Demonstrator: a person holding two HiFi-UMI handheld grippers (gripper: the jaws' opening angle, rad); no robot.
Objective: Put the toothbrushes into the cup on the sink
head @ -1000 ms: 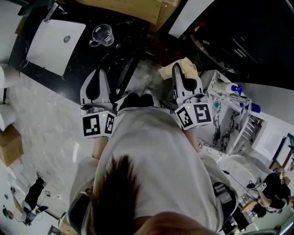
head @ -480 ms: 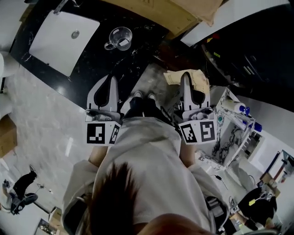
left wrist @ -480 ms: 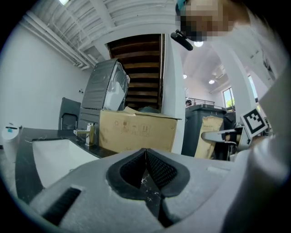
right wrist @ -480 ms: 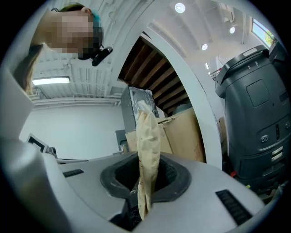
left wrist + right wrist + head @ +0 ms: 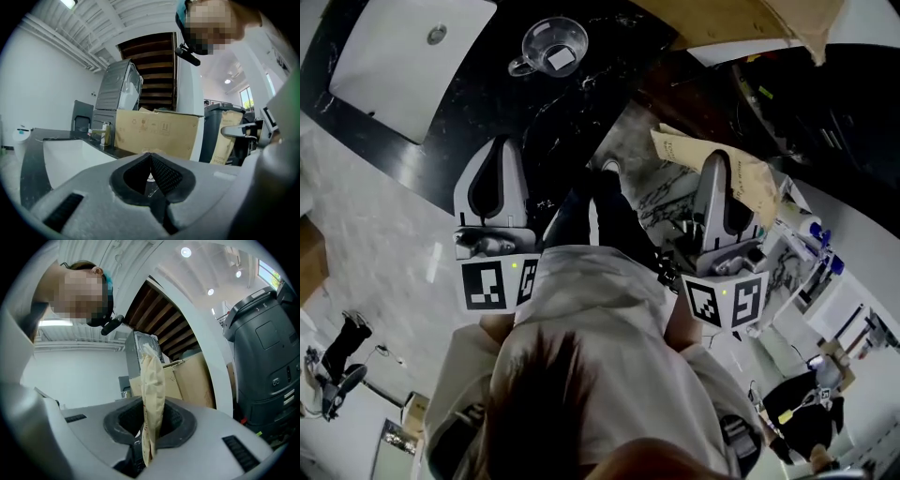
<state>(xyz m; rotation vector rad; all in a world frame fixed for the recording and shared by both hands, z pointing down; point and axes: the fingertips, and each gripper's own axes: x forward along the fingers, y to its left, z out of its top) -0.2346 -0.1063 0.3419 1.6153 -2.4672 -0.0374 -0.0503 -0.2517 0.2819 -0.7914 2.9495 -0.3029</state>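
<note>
A clear glass cup stands on the black counter, right of the white sink basin. My left gripper is short of the counter edge, below the cup. In the left gripper view the left gripper is shut and holds nothing; the basin lies ahead to the left. My right gripper is off to the right of the counter, shut on a tan paper packet. The packet stands upright between the right gripper's pads. What it contains is hidden; no loose toothbrush shows.
A cardboard box stands behind the sink, with a faucet beside the basin. To the right are a white rack with bottles and a large dark machine. The person's dark shoes are on the marble floor between the grippers.
Both grippers have moved forward toward the counter, and the left one has sunk a little. The right gripper has carried the packet further right. The cup and sink sit higher in the head view.
</note>
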